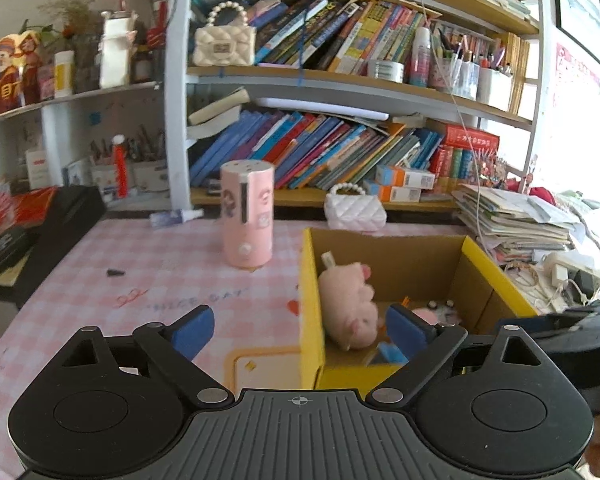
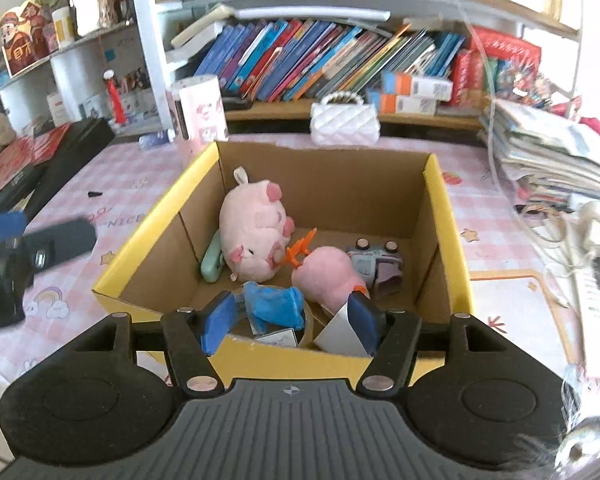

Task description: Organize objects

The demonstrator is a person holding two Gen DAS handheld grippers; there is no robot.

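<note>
A yellow cardboard box [image 2: 448, 216] stands open on the pink checked tablecloth. Inside lie a pink plush pig [image 2: 256, 228], a second pink plush [image 2: 328, 276], a blue toy [image 2: 276, 304], a small toy car [image 2: 376, 264], an orange piece [image 2: 300, 252] and a green item [image 2: 212, 260]. My right gripper [image 2: 290, 322] is open and empty over the box's near edge. My left gripper [image 1: 300, 332] is open and empty, straddling the box's left wall [image 1: 310, 304]; the pig [image 1: 348, 304] shows beyond it.
A pink cylinder [image 1: 247, 216] stands on the table left of the box. A white quilted purse [image 1: 354, 208] sits behind the box. A black case [image 1: 32, 240] lies at left. Stacked papers [image 1: 516, 220] and cables lie at right. Bookshelves stand behind.
</note>
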